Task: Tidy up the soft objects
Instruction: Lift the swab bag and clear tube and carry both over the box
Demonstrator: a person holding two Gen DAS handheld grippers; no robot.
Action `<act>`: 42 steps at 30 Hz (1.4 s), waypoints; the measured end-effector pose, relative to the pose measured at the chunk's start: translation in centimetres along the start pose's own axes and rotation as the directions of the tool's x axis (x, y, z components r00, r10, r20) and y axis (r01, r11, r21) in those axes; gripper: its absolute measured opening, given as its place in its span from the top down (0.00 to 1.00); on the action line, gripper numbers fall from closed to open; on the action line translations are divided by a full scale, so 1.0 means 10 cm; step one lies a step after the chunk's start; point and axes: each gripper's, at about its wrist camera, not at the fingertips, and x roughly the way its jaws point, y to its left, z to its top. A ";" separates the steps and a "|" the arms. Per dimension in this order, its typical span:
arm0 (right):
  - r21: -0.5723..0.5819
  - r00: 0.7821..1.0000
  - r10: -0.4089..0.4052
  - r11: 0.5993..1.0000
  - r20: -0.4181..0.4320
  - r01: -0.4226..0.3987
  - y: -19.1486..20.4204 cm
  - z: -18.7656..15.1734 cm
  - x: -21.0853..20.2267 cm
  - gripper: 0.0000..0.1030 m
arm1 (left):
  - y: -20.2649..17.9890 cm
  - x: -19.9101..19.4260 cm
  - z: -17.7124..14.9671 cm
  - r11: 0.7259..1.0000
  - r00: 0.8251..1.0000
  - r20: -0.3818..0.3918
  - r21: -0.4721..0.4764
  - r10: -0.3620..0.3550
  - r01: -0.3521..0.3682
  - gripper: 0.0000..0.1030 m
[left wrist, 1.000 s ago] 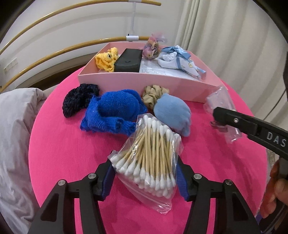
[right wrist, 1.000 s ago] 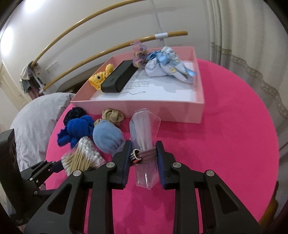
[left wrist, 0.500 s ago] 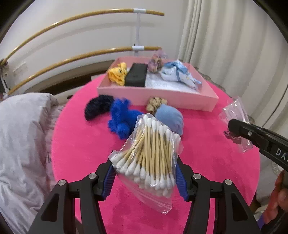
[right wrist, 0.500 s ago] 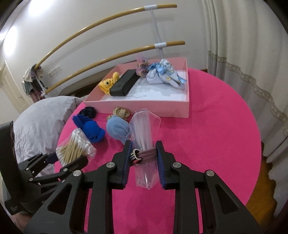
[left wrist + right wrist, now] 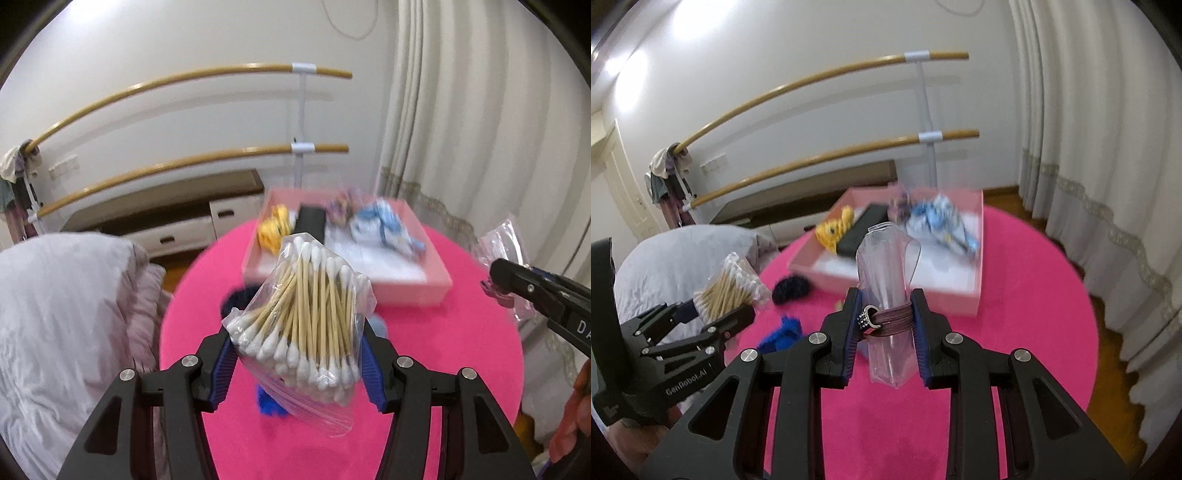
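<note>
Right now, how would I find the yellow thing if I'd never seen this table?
Find the pink tray on the round pink table. In its far left corner, beside the black box, sits the yellow knitted toy, the only yellow thing there.

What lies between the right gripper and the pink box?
In the right wrist view, only bare pink tabletop lies between the right gripper, shut on a clear bag, and the pink box.

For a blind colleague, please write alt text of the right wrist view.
The right hand-held gripper grips a clear plastic bag with a brown band, above a pink table. Behind lies a pink tray of soft items.
</note>
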 end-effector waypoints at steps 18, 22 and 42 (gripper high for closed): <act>0.014 1.000 -0.006 1.000 -0.002 0.006 -0.14 0.91 0.43 0.76 | -0.10 0.25 0.94 1.000 0.998 0.066 0.009 -0.018 0.018 0.47; 0.026 1.000 -0.014 1.000 -0.025 0.014 -0.24 0.96 0.57 0.76 | -0.21 0.42 1.05 1.000 0.998 0.062 0.014 -0.024 0.023 0.47; 0.091 0.984 -0.020 0.995 -0.178 0.036 -0.70 0.92 1.43 0.75 | -0.41 2.02 1.70 0.997 0.992 -0.099 -0.009 -0.072 0.071 0.47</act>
